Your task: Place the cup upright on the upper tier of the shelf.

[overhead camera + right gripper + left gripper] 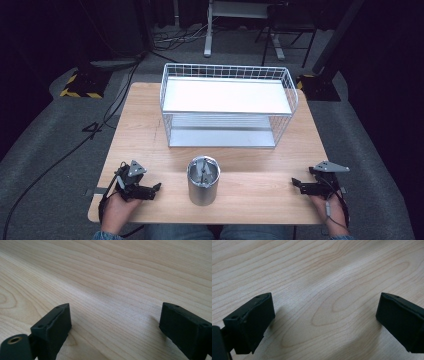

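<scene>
A shiny metal cup (203,180) stands upright near the front middle of the wooden table (145,130), with something grey inside it. Behind it sits a white wire rack (227,105) with two shelves. My left gripper (156,189) rests at the front left corner, pointing right toward the cup, a short gap away. My right gripper (295,184) rests at the front right, pointing left toward the cup. In the left gripper view my left gripper (324,315) is open over bare wood. In the right gripper view my right gripper (115,325) is open the same way, nothing between its jaws.
The rack takes up the far half of the table. Bare wood lies on both sides of the cup. Beyond the table are grey floor, cables (65,155) and metal stand legs (207,30).
</scene>
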Tool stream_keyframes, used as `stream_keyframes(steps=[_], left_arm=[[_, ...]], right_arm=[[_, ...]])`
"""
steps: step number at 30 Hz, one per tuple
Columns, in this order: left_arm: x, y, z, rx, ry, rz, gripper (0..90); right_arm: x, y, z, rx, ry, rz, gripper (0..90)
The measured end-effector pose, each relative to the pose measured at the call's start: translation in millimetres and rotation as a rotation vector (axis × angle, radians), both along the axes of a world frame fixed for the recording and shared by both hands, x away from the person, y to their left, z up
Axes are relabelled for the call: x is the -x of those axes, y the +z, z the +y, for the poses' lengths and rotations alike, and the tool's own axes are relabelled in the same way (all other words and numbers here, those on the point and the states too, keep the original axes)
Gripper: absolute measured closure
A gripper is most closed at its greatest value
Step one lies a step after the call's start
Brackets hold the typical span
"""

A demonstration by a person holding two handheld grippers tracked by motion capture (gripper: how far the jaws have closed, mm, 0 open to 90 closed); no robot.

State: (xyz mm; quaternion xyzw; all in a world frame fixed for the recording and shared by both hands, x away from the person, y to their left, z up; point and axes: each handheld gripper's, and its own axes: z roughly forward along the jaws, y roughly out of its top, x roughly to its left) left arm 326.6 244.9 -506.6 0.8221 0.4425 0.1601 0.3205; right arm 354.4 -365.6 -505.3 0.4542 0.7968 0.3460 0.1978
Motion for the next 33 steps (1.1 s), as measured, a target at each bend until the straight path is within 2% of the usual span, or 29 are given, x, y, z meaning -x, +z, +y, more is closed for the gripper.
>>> stream_keyframes(steps=[6, 11, 15, 16, 20, 21, 22, 23, 26, 29, 33], left_arm=[[0.6, 0.9, -0.2, -0.001, 0.003, 0.014, 0.1], [2.4, 7.6, -0.5, 0.006, -0.001, -0.006, 0.1], [6.5, 16.4, -0.9, 0.047, -0.008, -0.045, 0.1], [9.0, 20.3, -1.6, 0.072, -0.01, -0.062, 0.1], [13.4, 27.7, -1.8, 0.129, -0.012, -0.106, 0.1], [13.4, 27.7, -1.8, 0.129, -0.012, -0.106, 0.1], [15.1, 30.8, -1.1, 0.153, -0.013, -0.129, 0.1], [15.1, 30.8, -1.1, 0.153, -0.013, -0.129, 0.1], [18.6, 35.7, -0.4, 0.206, -0.018, -0.152, 0.1], [20.1, 37.9, 0.0, 0.234, -0.029, -0.168, 0.3], [24.3, 43.3, 1.0, 0.293, -0.032, -0.212, 0.8]], right_arm=[[0.0, 0.0, 0.1, 0.001, 0.0, 0.0, 10.9], [0.0, 0.0, 0.1, 0.001, 0.002, 0.0, 10.8], [0.1, 0.1, 0.2, 0.0, 0.002, 0.001, 11.1], [0.1, 0.0, 0.1, 0.001, 0.002, 0.0, 11.1], [0.1, 0.0, 0.2, 0.0, 0.002, 0.0, 11.1], [0.1, 0.0, 0.2, 0.0, 0.002, 0.0, 11.1], [0.1, 0.0, 0.1, 0.0, 0.002, 0.0, 11.3], [0.1, 0.0, 0.1, 0.0, 0.002, 0.0, 11.3], [0.1, 0.0, 0.1, 0.0, 0.002, 0.0, 11.3], [0.1, 0.0, 0.1, 0.0, 0.002, 0.0, 11.3], [0.1, 0.1, 0.1, -0.001, 0.0, 0.0, 11.5]])
